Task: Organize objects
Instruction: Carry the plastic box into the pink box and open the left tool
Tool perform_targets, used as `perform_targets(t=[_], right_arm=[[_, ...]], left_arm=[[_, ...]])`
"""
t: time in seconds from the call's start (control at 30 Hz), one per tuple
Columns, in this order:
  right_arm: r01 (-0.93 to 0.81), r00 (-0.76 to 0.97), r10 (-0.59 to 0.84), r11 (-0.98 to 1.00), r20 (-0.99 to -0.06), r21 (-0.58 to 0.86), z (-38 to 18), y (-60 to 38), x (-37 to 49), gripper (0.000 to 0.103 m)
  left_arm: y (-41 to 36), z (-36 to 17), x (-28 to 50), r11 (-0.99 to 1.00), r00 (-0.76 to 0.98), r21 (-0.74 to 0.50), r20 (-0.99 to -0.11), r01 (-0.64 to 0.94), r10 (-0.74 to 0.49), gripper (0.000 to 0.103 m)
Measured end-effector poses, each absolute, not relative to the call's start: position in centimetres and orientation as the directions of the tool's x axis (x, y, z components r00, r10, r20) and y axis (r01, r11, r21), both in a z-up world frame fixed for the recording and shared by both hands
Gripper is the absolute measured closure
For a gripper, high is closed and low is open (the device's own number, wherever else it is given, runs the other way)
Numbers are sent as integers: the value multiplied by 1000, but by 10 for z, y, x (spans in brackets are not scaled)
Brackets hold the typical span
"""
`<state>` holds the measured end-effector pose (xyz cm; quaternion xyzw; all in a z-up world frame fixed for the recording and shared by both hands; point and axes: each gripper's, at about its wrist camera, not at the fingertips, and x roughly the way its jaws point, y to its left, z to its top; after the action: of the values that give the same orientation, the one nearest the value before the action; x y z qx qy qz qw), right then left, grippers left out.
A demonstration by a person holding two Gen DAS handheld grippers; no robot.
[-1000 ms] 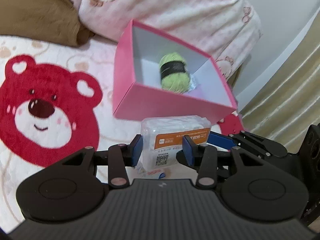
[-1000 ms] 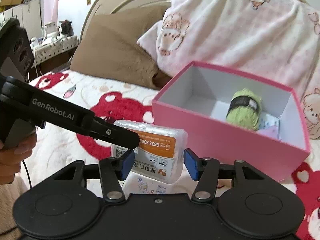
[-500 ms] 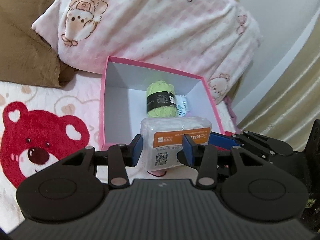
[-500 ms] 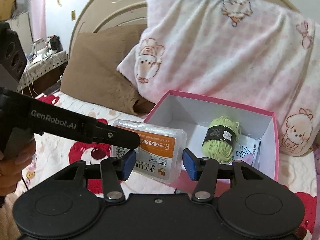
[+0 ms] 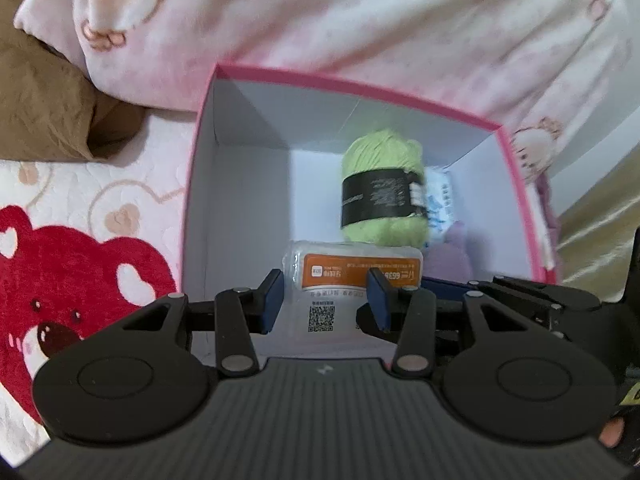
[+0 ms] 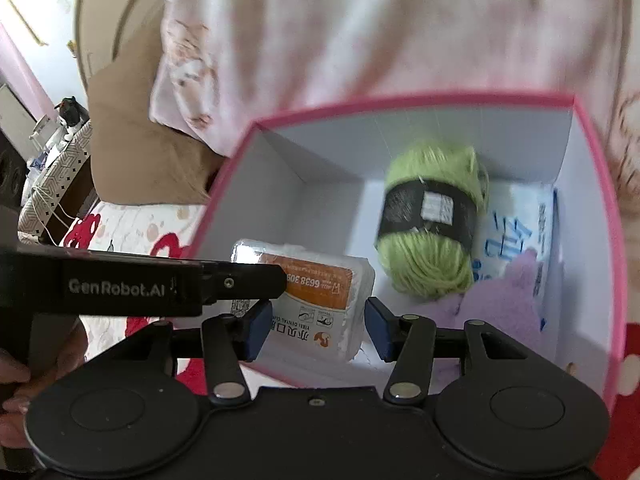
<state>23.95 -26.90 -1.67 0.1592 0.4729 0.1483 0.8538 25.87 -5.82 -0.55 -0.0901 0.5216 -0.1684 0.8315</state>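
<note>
- The pink box [image 5: 516,184] is seen open on the bear-print blanket [image 5: 80,264], white inside, with a pink bear-print pillow [image 5: 360,20] behind it.
- A lime-green yarn ball [image 5: 380,192] with a black paper band is seen lying in the box toward its far right; just beside it, a white packet with blue writing [image 6: 516,232] and a lilac soft item [image 6: 504,300] are tucked against the right wall.
- The clear plastic pack with an orange label [image 5: 352,280] is held over the box's open top, at its near side, just in front of the yarn.
- The pack is pinched across its two ends by both tools: the left gripper [image 5: 324,300] is closed on it, and the right gripper [image 6: 316,330] is clamped on it too.
- On the label, "6638 309" can be read, plus a QR code [image 5: 322,319] and "DENTAL" in small print; the rest is too blurred.
- "GenRobot.AI" is read on the left tool's arm in the right wrist view.
</note>
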Motion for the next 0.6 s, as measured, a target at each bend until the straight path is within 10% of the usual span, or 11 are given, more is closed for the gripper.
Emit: perform_targets(t=[0.6], right_arm=[[-110, 379, 356, 934, -854, 341, -52, -259, 268, 55]], left_arm=[[-73, -45, 268, 952, 344, -274, -888, 135, -304, 63]])
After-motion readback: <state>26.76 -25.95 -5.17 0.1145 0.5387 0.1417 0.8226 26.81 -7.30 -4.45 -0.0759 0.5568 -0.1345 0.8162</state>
